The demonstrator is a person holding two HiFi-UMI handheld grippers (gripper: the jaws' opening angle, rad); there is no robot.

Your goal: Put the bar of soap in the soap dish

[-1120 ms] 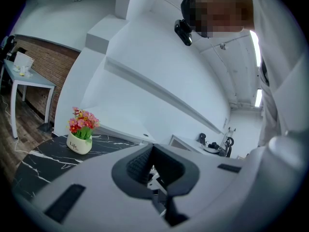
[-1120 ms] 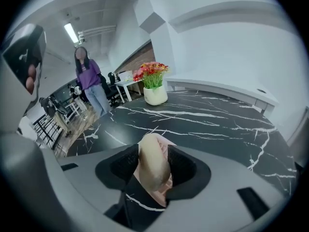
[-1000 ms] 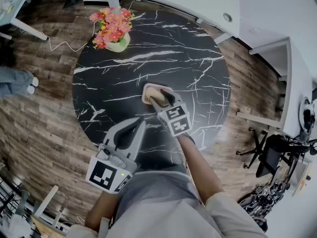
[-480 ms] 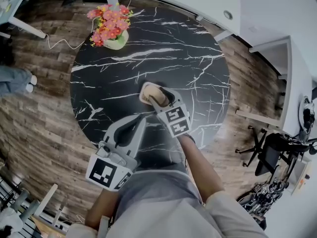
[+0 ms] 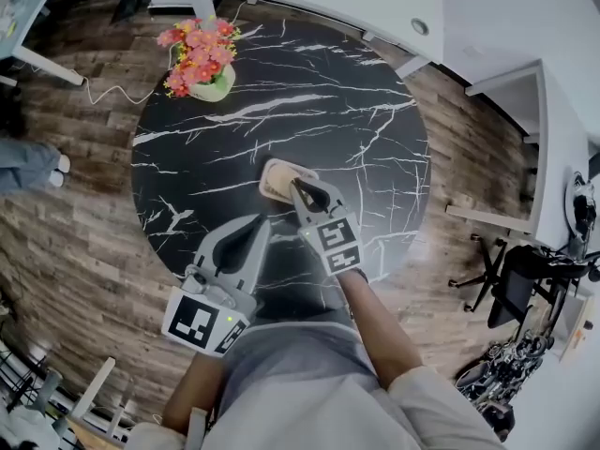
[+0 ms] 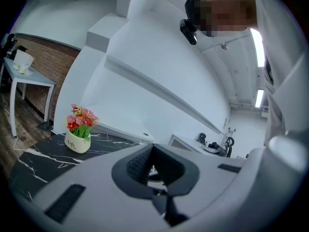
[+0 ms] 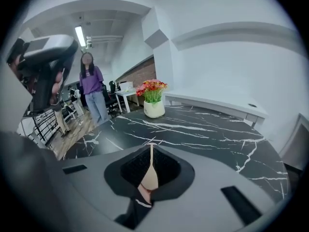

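Right tongs [image 5: 296, 187] left rounded beige dish [image 5: 276, 178], closing empty.

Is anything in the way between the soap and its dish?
Nothing visible stands between them. In the head view the tan soap already seems to lie inside the soap dish on the black marble table. The flower pot stands far off, at the table's far edge.

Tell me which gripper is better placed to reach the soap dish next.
Right. The right gripper hovers at the near rim of the soap dish, its jaws just closed and gripping nothing. The left gripper hangs back by the near edge of the table, also shut.
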